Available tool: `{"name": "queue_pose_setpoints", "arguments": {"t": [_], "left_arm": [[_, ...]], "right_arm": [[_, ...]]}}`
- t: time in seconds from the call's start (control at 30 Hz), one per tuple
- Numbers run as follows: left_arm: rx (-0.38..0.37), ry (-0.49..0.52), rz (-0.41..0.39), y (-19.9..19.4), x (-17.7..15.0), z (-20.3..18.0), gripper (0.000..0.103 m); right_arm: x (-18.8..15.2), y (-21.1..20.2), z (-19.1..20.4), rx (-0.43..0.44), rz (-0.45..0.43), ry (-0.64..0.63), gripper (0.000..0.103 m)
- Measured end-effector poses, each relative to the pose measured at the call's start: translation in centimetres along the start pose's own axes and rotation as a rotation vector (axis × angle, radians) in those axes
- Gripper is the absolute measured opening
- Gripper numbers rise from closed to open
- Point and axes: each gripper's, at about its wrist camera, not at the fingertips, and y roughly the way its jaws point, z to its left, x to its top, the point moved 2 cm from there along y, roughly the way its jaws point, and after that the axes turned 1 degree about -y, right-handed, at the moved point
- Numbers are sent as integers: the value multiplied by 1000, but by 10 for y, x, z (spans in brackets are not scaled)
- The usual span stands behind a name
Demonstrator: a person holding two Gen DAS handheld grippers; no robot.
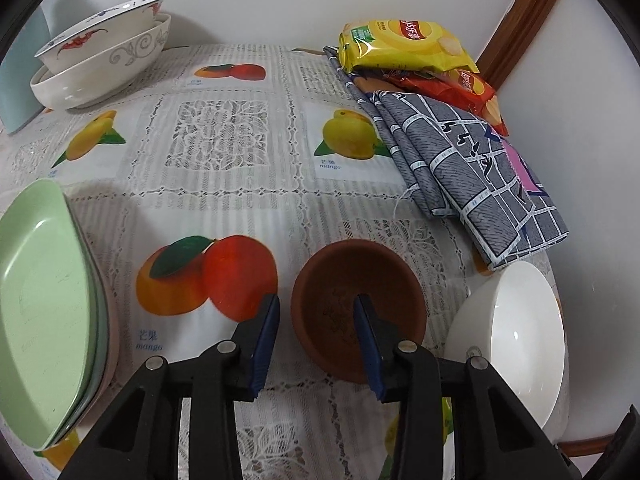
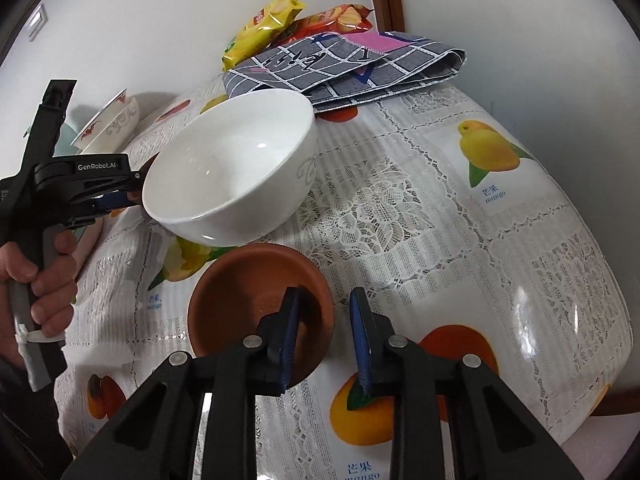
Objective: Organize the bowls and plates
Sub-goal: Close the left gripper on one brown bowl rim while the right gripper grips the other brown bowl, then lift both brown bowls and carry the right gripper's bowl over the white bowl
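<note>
Two bowls [image 1: 100, 56] stacked far left, plates [image 1: 44, 304] piled; brown bowl [image 1: 356, 308] and white bowl [image 2: 232, 172] remain. My left gripper [image 1: 316, 344] and right gripper [image 2: 326, 340] both gape wide, empty, each straddling the brown rim.

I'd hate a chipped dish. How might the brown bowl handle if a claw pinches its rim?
The brown bowl looks like matte terracotta: probably grippy, yet brittle. Its low shape suggests little tipping. The white bowl sits very near it, so a knock seems possible.

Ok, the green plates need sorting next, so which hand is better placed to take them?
Left. The green plates lie just beside the left gripper, whose jaws stand open across a brown bowl's rim. The right gripper, also open, has no green plates in its view.
</note>
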Motion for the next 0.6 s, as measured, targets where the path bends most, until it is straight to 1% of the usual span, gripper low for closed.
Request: {"name": "queue_pose_setpoints", "arguments": {"t": [0.13, 0.2, 0.23, 0.27, 0.3, 0.33, 0.47, 0.6], "left_arm": [[1, 8, -3, 3, 2, -3, 35], [3, 15, -5, 4, 2, -4, 30], [7, 18, -4, 5, 2, -5, 27], [18, 21, -8, 5, 2, -5, 23], [25, 27, -10, 5, 1, -5, 20], [26, 32, -8, 5, 1, -5, 15], [-17, 21, -7, 2, 0, -1, 10], [-46, 24, -14, -9, -3, 0, 10]], "right_arm": [[1, 1, 1, -4, 1, 0, 25], [1, 1, 3, -16, -7, -14, 25], [1, 1, 3, -18, -10, -17, 22], [1, 1, 4, -12, -11, -14, 17], [1, 1, 4, 3, -11, -5, 16], [1, 0, 3, 8, -14, 7, 15], [-2, -4, 3, 1, -31, 17, 11], [-4, -12, 1, -13, -52, 30, 10]]}}
